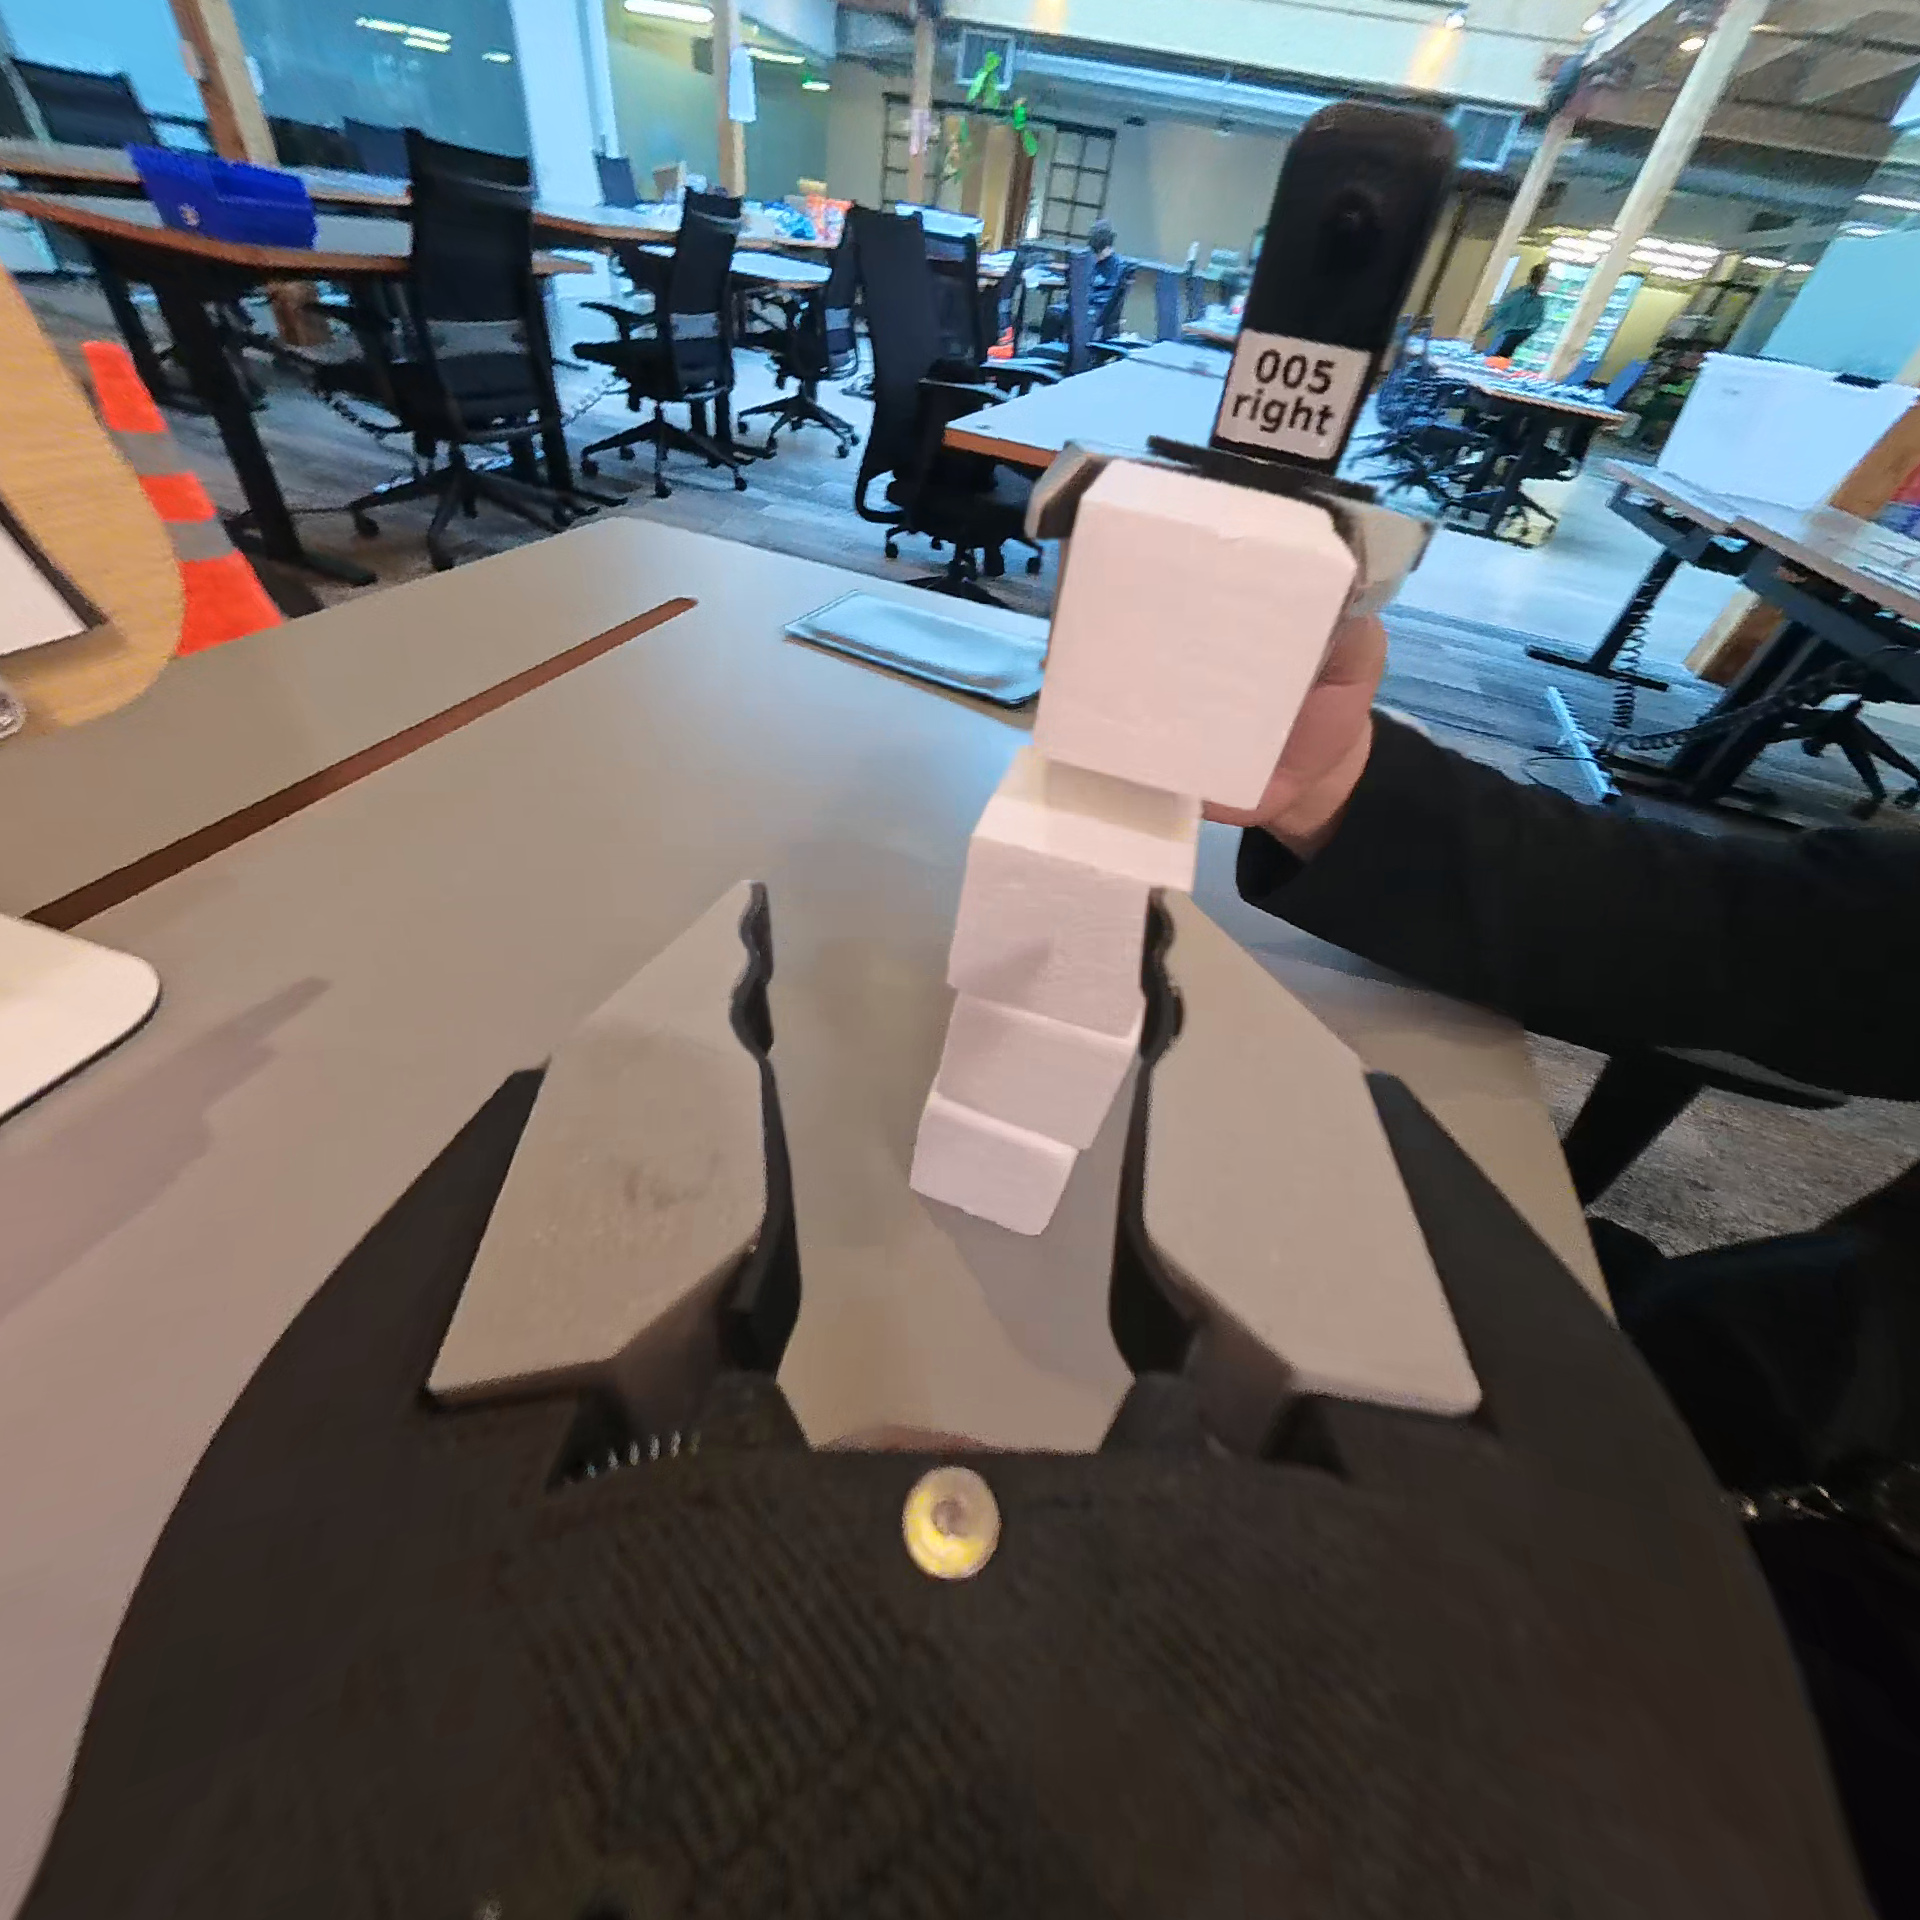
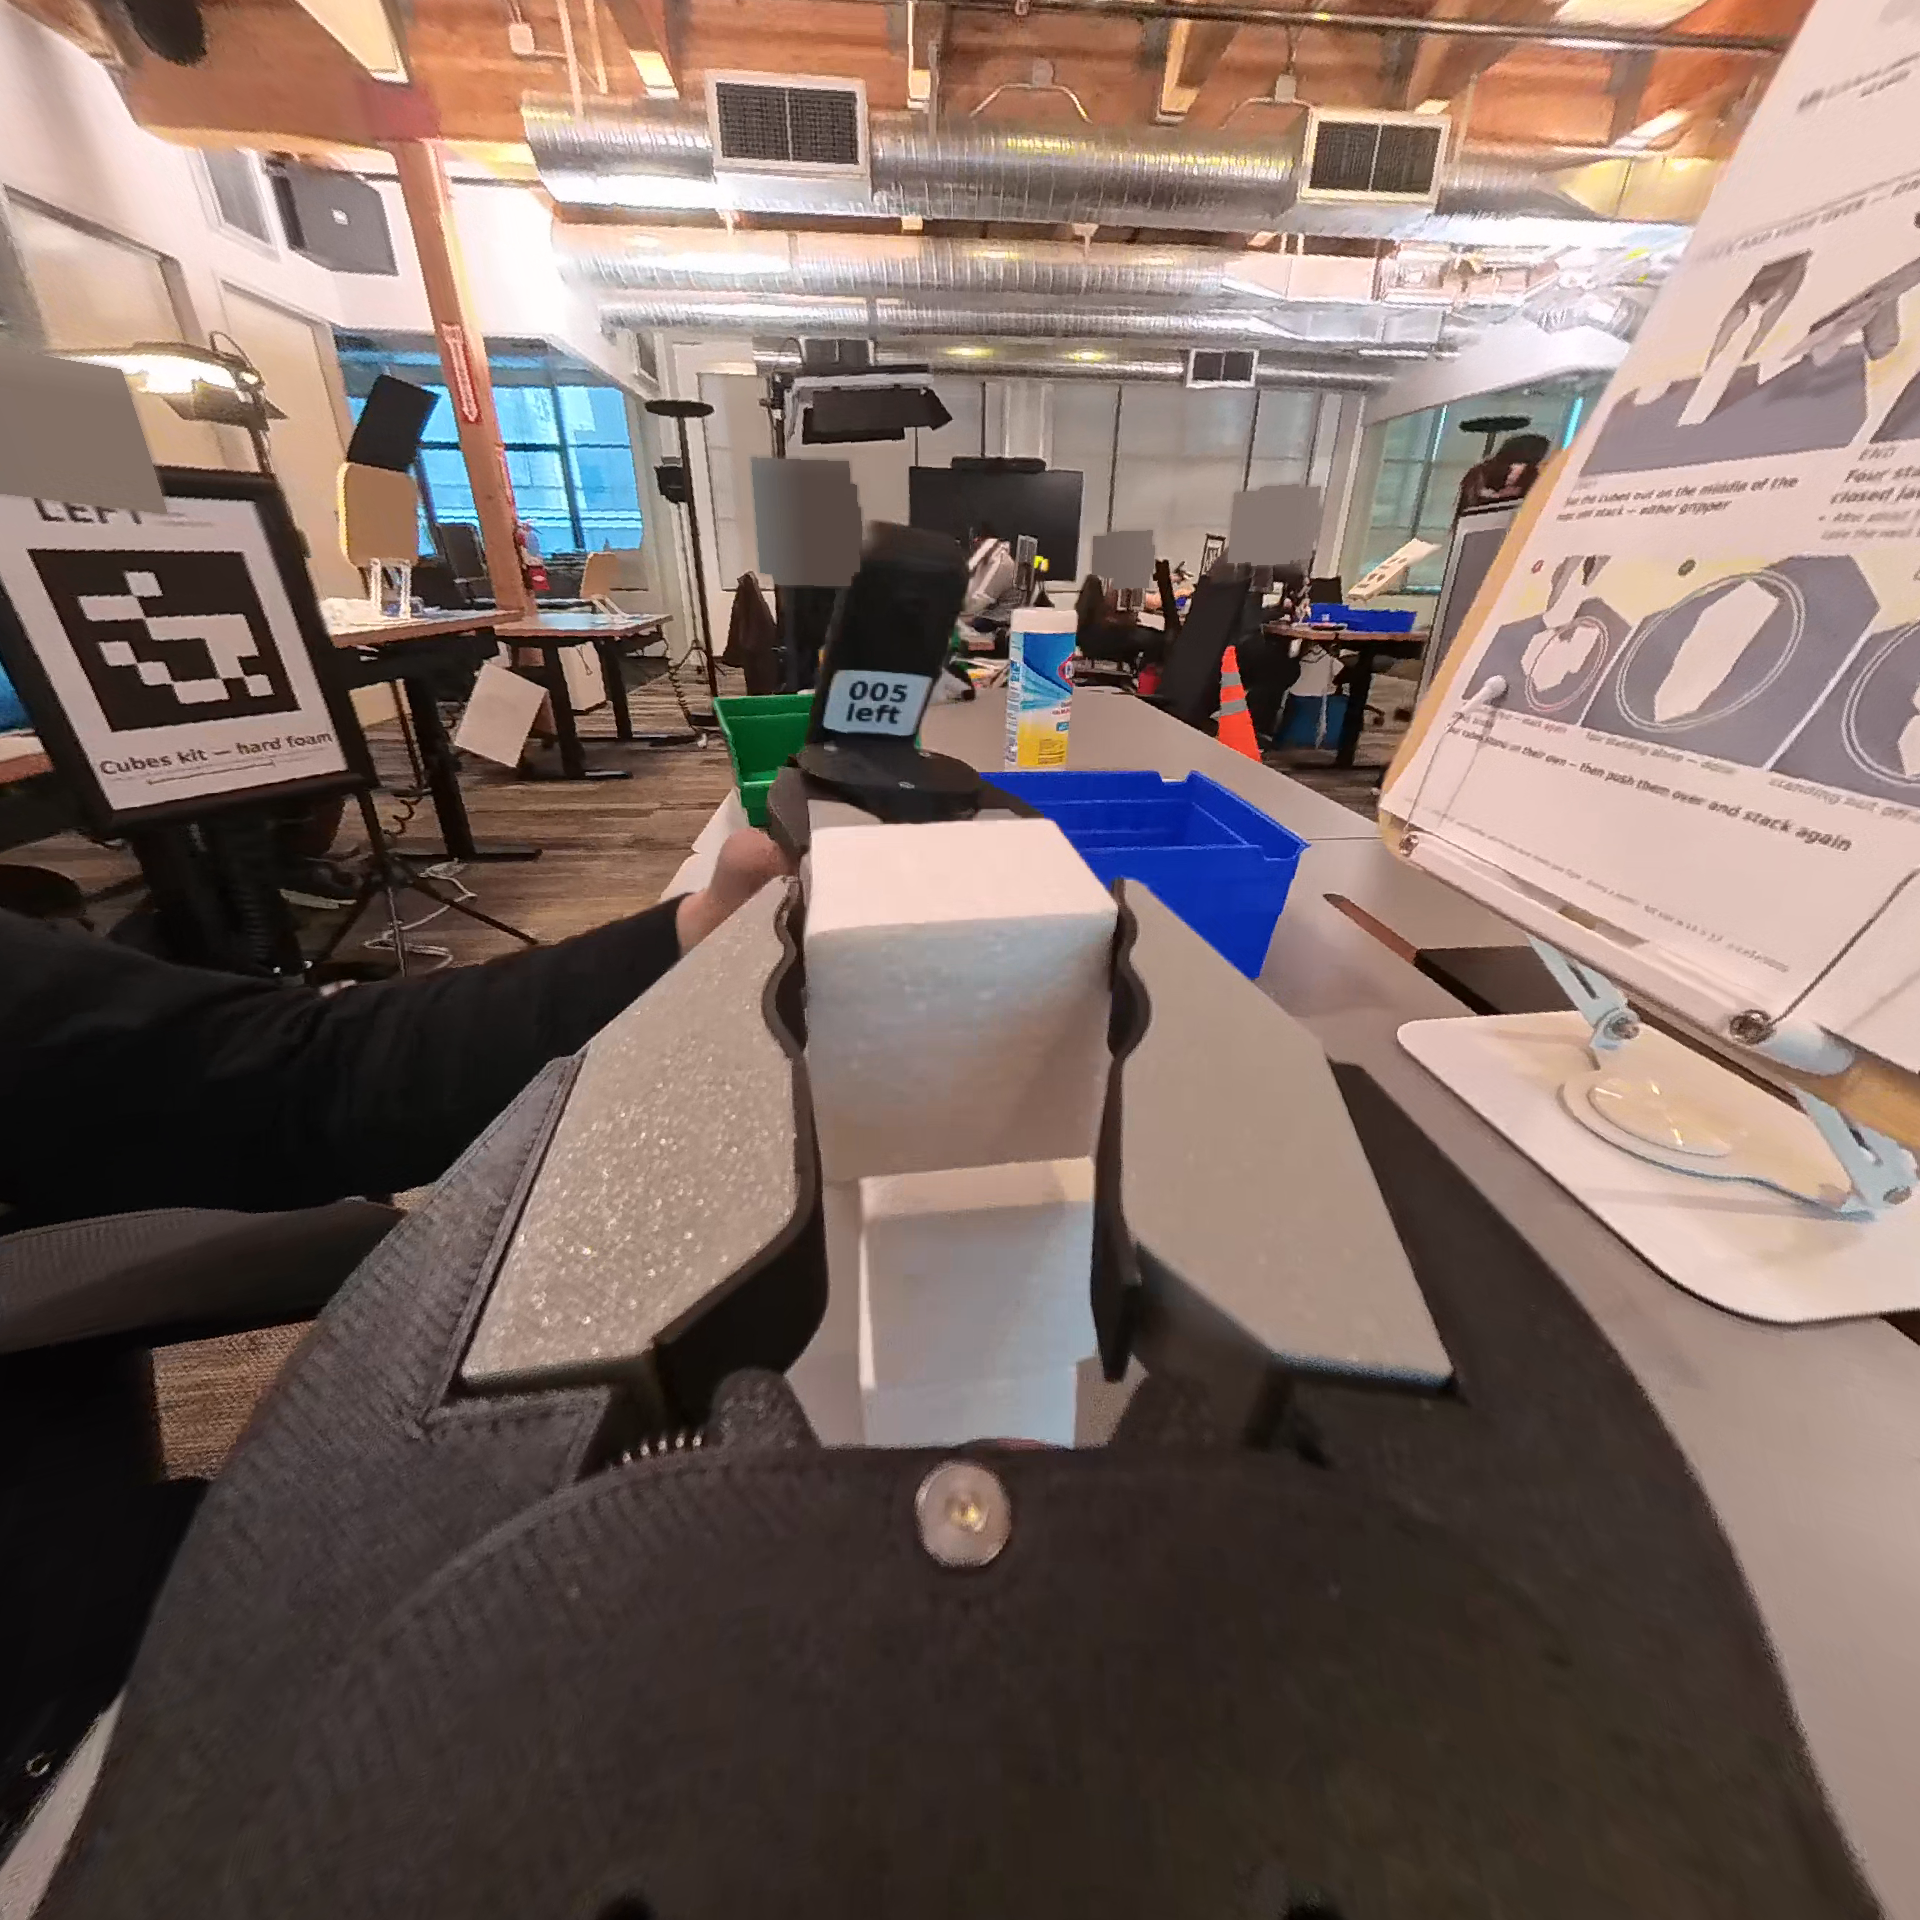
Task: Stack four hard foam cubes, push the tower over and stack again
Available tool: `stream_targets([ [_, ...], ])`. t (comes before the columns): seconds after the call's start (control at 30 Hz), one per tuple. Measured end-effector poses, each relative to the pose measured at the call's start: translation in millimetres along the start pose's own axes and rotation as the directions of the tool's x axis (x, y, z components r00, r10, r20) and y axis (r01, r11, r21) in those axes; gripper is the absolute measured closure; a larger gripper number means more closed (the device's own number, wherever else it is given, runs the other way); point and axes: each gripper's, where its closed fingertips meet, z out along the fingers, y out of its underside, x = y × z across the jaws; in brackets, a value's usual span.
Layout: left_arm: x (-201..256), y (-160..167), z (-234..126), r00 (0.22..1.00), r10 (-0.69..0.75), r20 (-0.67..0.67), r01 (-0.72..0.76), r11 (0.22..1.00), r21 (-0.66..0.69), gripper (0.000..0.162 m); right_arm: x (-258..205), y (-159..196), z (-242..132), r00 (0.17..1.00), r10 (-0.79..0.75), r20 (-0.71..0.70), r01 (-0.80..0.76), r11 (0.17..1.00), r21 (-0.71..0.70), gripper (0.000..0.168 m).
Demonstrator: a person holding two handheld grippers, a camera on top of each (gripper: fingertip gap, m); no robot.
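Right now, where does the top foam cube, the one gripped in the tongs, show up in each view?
Left wrist view: top cube is upper right of centre, held by the right tongs over the leaning stack.
Right wrist view: it sits dead centre between that view's own fingers.
Shared landmark: the grey table.

Beyond the fingertips stands a blue bin (image 2: 1164, 862), a green bin (image 2: 764, 743) to its left, a wipes canister (image 2: 1039, 691) between them, farther back. Right of the fingers, a tilted instruction board (image 2: 1662, 582).
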Motion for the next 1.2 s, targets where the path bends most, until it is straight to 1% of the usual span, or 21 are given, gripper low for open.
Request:
stream_targets([
  [0.1,-10.4,1.2,-2.1,0.998,-0.036,0.042,0.036,0.999,0.000,0.094,5.7,7.1,5.5,1.000,0.011,-0.010,-0.011,1.000,-0.011,0.112],
  [0.2,-12.6,-1.6,-3.9,0.997,-0.059,0.044,0.059,0.998,0.018,0.094,5.0,11.7,9.6,0.999,-0.028,-0.026,0.027,0.999,-0.040,0.113],
  [0.47,-10.5,-5.0,-5.1,0.998,-0.056,0.038,0.055,0.998,0.034,0.095,1.9,12.6,8.7,0.999,-0.036,-0.017,0.035,0.998,-0.046,0.112],
  [1.0,-5.2,-0.7,-0.4,0.999,-0.036,0.023,0.036,0.999,0.003,0.095,6.1,18.8,9.9,0.999,-0.030,-0.027,0.029,0.998,-0.059,0.112],
  [1.17,-7.1,-1.5,-1.8,0.999,-0.048,0.025,0.048,0.999,0.011,0.092,4.7,19.0,10.1,1.000,-0.013,-0.015,0.013,0.999,-0.050,0.112],
  [1.2,-7.9,-1.7,-2.3,0.998,-0.053,0.026,0.053,0.999,0.014,0.091,4.1,18.8,10.4,1.000,-0.014,-0.015,0.013,0.999,-0.051,0.108],
])
